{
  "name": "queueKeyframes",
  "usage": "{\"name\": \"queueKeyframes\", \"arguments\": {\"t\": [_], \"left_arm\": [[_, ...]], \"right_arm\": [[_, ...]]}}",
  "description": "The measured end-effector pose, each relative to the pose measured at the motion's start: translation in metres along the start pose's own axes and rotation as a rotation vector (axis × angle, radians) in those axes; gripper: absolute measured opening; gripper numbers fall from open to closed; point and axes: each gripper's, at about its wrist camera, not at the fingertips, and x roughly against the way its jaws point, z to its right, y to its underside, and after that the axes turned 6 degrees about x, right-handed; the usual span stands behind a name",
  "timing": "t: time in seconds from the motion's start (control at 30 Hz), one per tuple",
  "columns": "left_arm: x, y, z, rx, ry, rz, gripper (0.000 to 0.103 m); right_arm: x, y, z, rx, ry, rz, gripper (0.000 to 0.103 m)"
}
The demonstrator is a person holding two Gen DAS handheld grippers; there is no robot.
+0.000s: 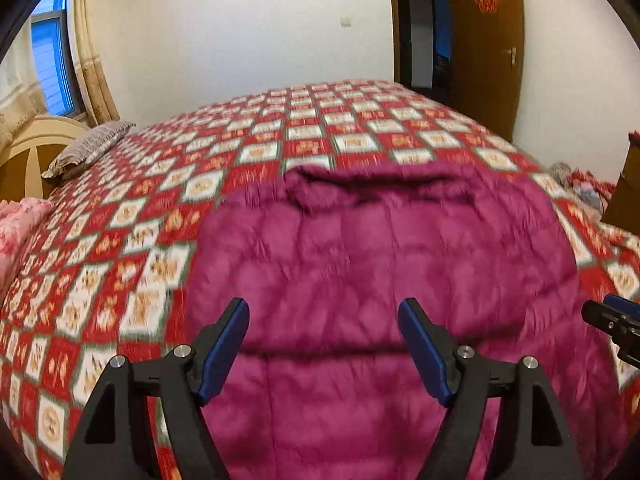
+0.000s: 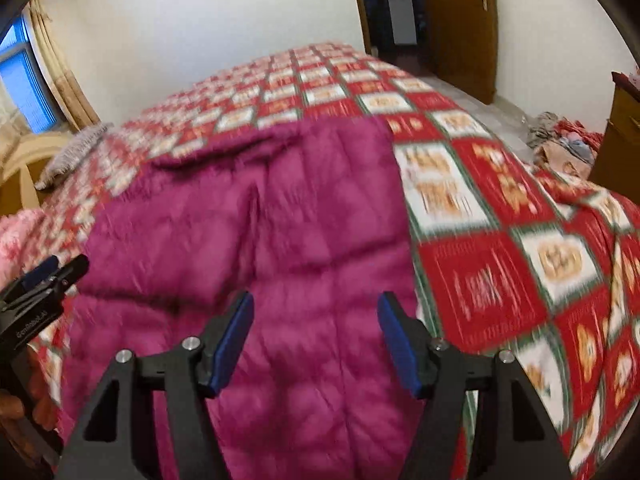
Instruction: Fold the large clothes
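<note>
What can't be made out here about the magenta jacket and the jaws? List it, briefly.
- Magenta jacket: near hem cut off by the bottom edge in both views; quilting smeared by motion blur.
- Sleeves: not distinguishable; possibly folded under.
- Right gripper in left wrist view: cut by the right edge.
- Left gripper in right wrist view: side-on, jaw gap unreadable there.
- Bedspread motifs: blurred.

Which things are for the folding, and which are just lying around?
For the folding:
purple puffy jacket
left gripper, open
right gripper, open

Just lying around:
striped pillow
pink blanket
pile of clothes beyond the bed
</note>
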Motion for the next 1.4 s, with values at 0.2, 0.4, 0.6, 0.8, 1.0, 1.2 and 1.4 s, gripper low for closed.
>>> {"name": "queueKeyframes", "arguments": {"t": [0.2,0.4,0.6,0.8,1.0,1.2,1.4], "left_arm": [[-0.005,0.043,0.001,0.0,-0.02,-0.075,0.078],[-0.002,0.083,-0.01,0.021,-0.028,-0.124,0.078],[0.016,0.107,-0.016,0.023,-0.025,-0.09,0.078],[0.036,0.125,-0.027,0.042,0.016,-0.096,0.078],[0.067,0.145,-0.056,0.087,0.113,-0.105,0.078],[0.106,0.17,-0.095,0.114,0.109,-0.074,0.078],[0.126,0.203,-0.12,0.102,0.117,-0.105,0.078]], "right_arm": [[-0.005,0.039,-0.003,0.077,0.07,-0.07,0.067],[0.006,0.075,0.0,0.111,0.086,-0.094,0.069],[0.029,0.104,0.011,0.109,0.082,-0.105,0.069],[0.049,0.134,0.023,0.093,0.087,-0.125,0.069],[0.08,0.157,0.037,0.089,0.082,-0.099,0.072],[0.086,0.176,0.027,0.168,0.098,-0.119,0.074],[0.082,0.187,0.016,0.214,0.09,-0.132,0.079]]}}
